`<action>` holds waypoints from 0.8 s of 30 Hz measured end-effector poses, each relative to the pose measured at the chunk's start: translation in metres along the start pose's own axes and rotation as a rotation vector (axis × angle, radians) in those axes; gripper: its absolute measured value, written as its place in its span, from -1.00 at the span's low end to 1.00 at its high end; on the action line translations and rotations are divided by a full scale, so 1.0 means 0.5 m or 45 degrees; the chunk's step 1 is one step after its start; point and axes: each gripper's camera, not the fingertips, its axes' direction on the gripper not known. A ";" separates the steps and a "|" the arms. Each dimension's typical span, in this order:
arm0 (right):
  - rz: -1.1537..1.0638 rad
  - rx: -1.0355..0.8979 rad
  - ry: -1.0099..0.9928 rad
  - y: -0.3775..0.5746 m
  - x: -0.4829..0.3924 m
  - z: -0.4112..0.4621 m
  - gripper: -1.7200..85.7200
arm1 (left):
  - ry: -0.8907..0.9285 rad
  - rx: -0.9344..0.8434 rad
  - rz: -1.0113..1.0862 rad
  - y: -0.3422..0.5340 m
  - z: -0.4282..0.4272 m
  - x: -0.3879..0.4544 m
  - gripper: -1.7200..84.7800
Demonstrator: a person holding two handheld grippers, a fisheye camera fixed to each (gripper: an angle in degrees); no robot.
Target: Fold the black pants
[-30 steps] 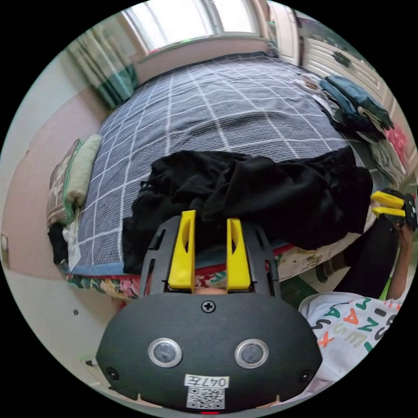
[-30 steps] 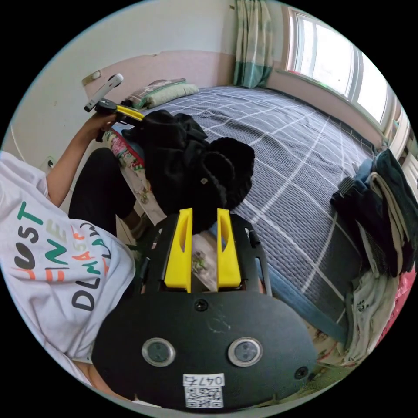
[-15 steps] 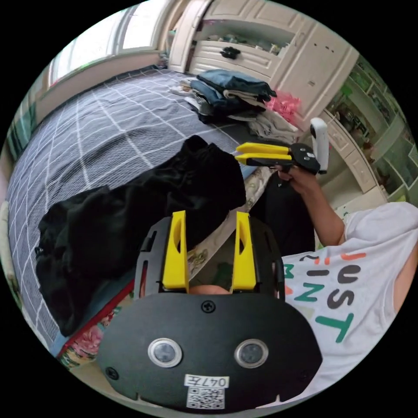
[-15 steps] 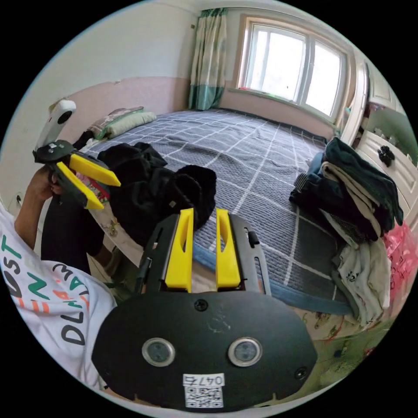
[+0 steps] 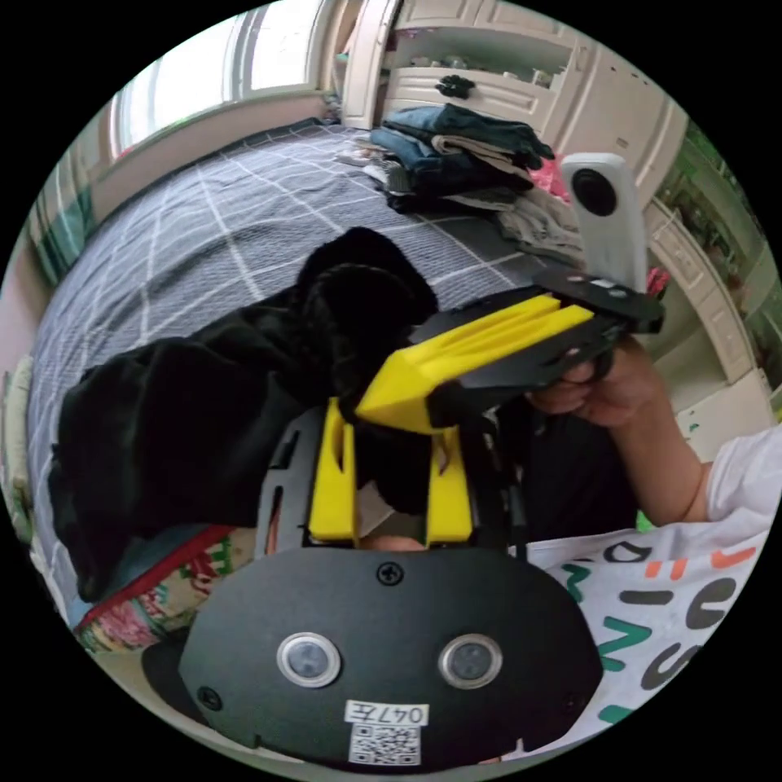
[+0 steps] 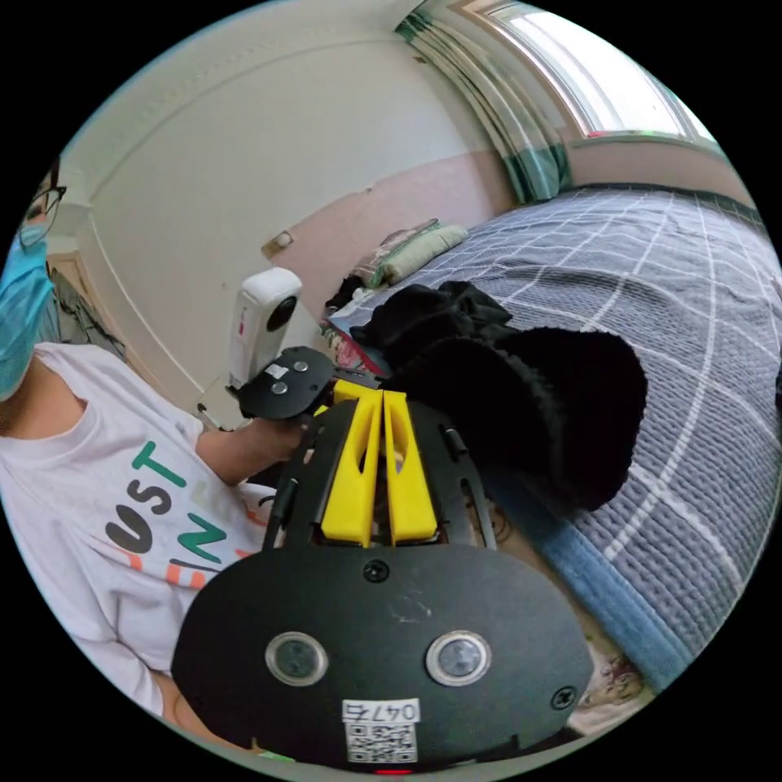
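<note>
Left gripper view: one pair of black pants, crumpled, lies at the bed's near edge. Left gripper has its jaws apart around black fabric; whether they press is unclear. Right gripper crosses it, jaws together. One clothes pile sits at the far edge.

Right gripper view: right gripper jaws closed, tips touching the bunched pants at the bed's edge; grip unclear

matt black cloth pants; woven bedspread
</note>
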 end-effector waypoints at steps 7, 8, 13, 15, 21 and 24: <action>-0.035 -0.072 0.547 -0.012 -0.055 -0.073 -0.67 | -0.057 -0.056 0.081 0.034 -0.066 -0.037 -0.90; -0.029 -0.135 0.655 -0.013 -0.057 -0.071 -0.60 | -0.053 -0.061 0.093 0.038 -0.072 -0.036 -0.90; 0.044 -0.305 0.726 -0.036 -0.055 0.005 -0.58 | -0.067 -0.094 0.183 0.060 -0.125 -0.008 -0.91; 0.046 -0.332 0.866 -0.052 -0.058 0.037 -0.83 | -0.089 -0.096 0.229 0.067 -0.149 0.005 -0.92; -0.258 -0.129 0.929 -0.195 -0.177 -0.039 -0.95 | -0.420 -0.120 0.368 0.059 -0.287 -0.003 -0.96; -0.525 -0.103 1.079 -0.334 -0.280 -0.095 -0.95 | -0.614 -0.069 0.376 0.004 -0.415 -0.050 -0.97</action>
